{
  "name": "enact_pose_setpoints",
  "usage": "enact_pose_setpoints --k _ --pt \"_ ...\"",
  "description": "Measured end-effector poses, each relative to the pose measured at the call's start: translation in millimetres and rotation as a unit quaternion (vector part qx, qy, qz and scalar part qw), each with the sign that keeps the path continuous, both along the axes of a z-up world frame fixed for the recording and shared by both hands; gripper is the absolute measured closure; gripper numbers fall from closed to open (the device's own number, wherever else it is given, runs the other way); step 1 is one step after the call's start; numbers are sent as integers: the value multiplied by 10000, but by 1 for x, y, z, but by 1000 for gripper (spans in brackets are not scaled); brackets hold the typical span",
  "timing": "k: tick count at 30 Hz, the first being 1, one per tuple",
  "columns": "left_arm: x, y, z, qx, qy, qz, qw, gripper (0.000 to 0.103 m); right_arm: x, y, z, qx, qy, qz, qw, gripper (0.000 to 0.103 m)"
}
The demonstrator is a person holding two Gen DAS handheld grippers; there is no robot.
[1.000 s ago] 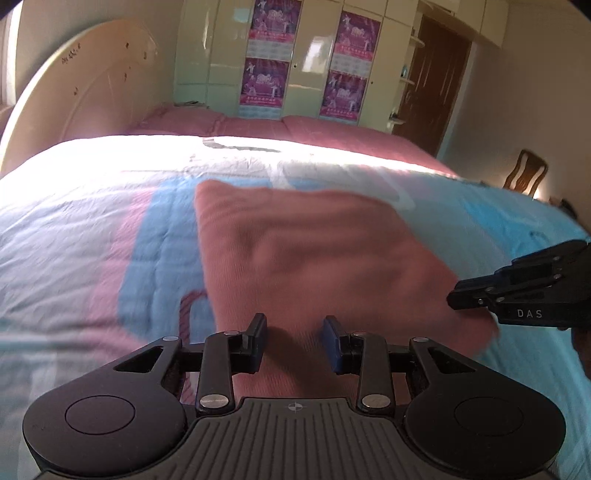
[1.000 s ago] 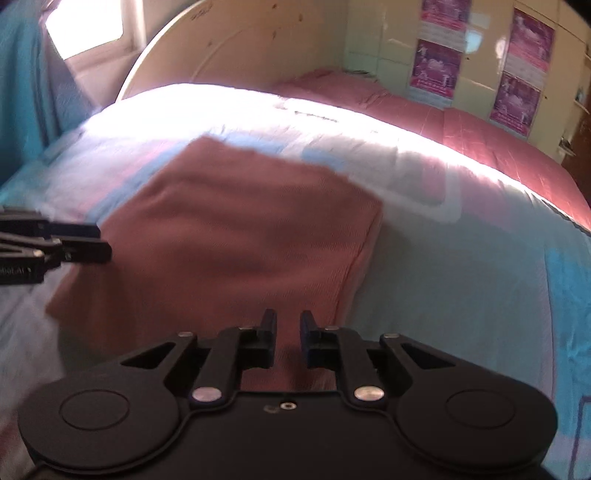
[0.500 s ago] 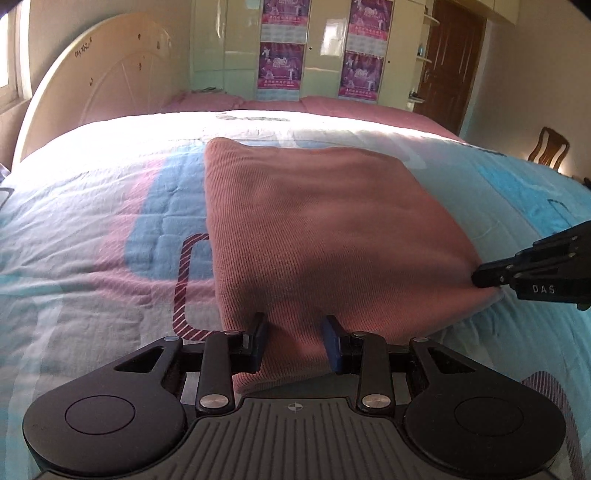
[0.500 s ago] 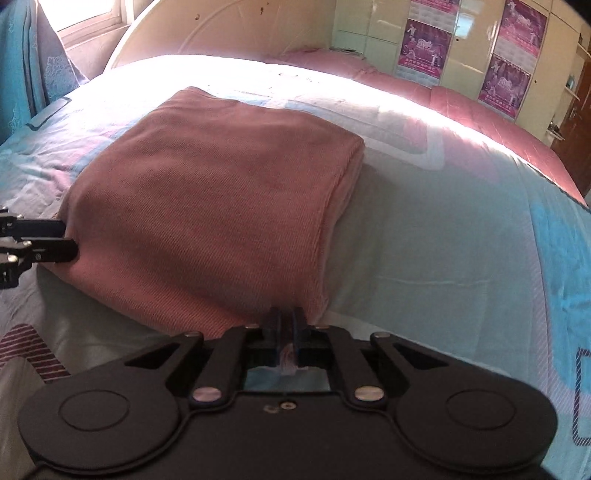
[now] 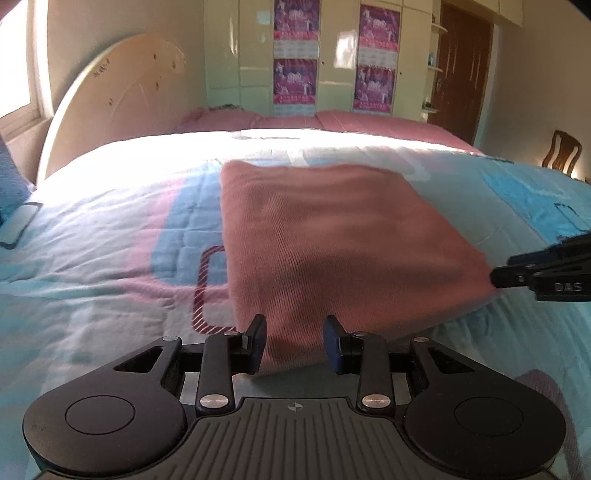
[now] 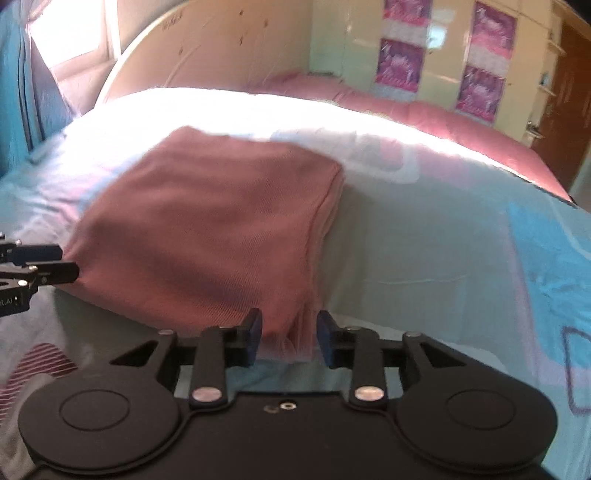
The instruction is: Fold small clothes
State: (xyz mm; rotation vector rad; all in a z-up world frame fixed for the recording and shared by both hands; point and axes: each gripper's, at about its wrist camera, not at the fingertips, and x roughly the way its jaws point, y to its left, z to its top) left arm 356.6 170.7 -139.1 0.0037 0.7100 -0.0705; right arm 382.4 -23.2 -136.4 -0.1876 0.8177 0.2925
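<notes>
Lying folded on a quilted bedspread [image 5: 110, 240], a pink garment [image 5: 332, 240] sits directly ahead of both tongs: left gripper [image 5: 294, 343] and right gripper [image 6: 289, 338], lettered "DAS", each spread wide at its near corners.

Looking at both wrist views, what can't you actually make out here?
- Pink folded garment: type unclear, motion blur in both views.
- Its near edge: hidden behind the left tool and the right tool.
- Wardrobe posters: print too small, cut off by the top edge, left view.
- Chair: mostly behind the bed.
</notes>
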Motion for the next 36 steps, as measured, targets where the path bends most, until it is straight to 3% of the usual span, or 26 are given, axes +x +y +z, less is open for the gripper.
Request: enact_pose_setpoints --k 2,5,7,9,10,13,27,36 --pt "-17 -2 7 -33 -57 28 10000 66 -19 -10 10 155 -72 -86 9998 72" --pt "-45 -6 15 -43 -207 99 9997 41 -49 -19 23 166 -177 -120 9996 72" --pt "-65 -10 23 -43 -410 211 9989 17 -68 -24 30 177 -227 -160 9995 68" --pt "-83 -12 32 -95 -556 218 9982 15 -86 -28 38 190 -305 -203 9991 42" --pt "-91 -12 36 -137 -577 227 9980 13 -95 -29 44 211 -394 -251 9987 22" --pt "-116 -14 47 -214 -665 269 9972 0 -120 -32 56 260 -640 -361 9970 1" --pt "-226 -24 107 -355 -1130 361 9923 0 -224 -33 112 501 -1171 -605 9900 1" --pt "-278 -33 131 -445 -1292 300 9902 0 -271 -41 126 609 -1252 -614 9884 1"
